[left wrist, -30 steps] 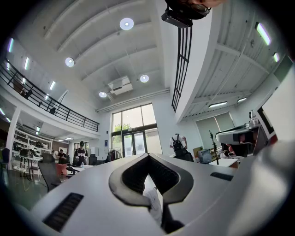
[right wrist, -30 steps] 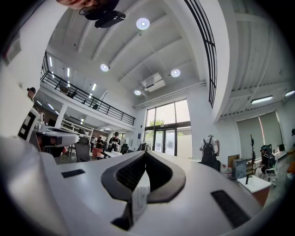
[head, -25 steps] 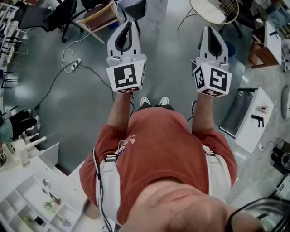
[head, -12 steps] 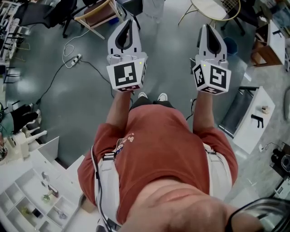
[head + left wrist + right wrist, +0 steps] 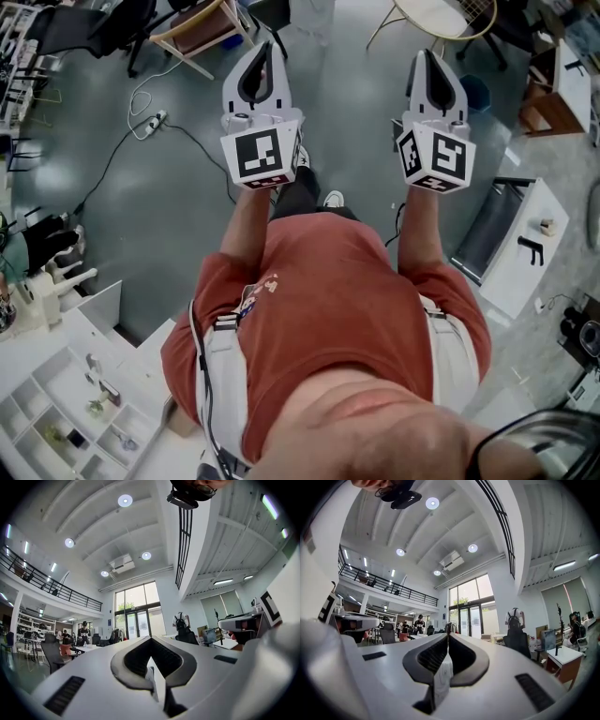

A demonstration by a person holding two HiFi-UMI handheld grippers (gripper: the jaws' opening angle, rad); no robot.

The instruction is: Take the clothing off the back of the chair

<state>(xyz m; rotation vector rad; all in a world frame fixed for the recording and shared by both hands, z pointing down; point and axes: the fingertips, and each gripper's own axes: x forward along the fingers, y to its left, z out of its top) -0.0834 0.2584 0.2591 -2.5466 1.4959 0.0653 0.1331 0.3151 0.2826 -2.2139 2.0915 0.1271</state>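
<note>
To the person's [image 5: 328, 309] far front-left, at the upper left edge of the head view, stood a black office chair [image 5: 103, 26]. A dark mass [image 5: 66, 36] lay over it that may have been the clothing, though it was too small there to tell. Nearer the person on that side, a power strip [image 5: 155, 120] lay on the grey floor [image 5: 178, 225], and its cable [image 5: 199, 142] trailed back toward the person's feet. Ahead of the person and slightly left stood a wooden chair [image 5: 197, 33].

The left gripper [image 5: 262, 47] was held out roughly level in front of the person, its marker cube [image 5: 262, 155] turned up toward the head. In the left gripper view its jaws met tip to tip with nothing between them. Just ahead of the person, a white shoe [image 5: 332, 199] showed between the two grippers. The right gripper [image 5: 429, 58], also out in front of the person and apart from the left one, likewise had its jaws pressed together and empty.

Ahead-right of the person was a round pale table [image 5: 436, 19] with a yellow rim, and to the person's right a white cabinet [image 5: 525, 267]. Both grippers were well apart from the office chair.
</note>
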